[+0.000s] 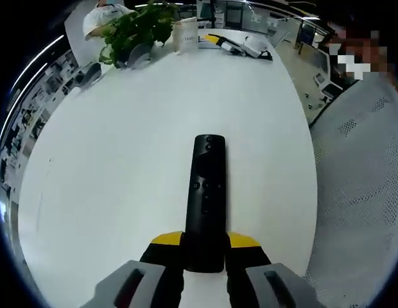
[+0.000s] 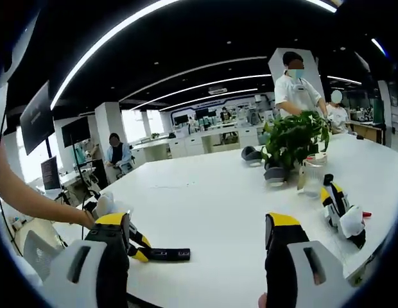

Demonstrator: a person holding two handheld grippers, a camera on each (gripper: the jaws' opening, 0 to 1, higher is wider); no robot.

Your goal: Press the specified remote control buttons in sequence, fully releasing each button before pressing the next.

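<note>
Long black plastic remote control (image 1: 207, 199) lies flat on the white round table (image 1: 109, 167), near end clamped between the left gripper (image 1: 205, 247) jaws. Right gripper (image 2: 198, 240), jaws spread and empty, should descend onto one button squarely, then lift fully. Right gripper view shows the potted green plant (image 2: 292, 138) beyond the remote.

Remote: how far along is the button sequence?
Done: left gripper is shut on the black remote, holding it flat on the white table. In hand: right gripper is open, hovering clear of it. Left: no button press is visible yet.
</note>
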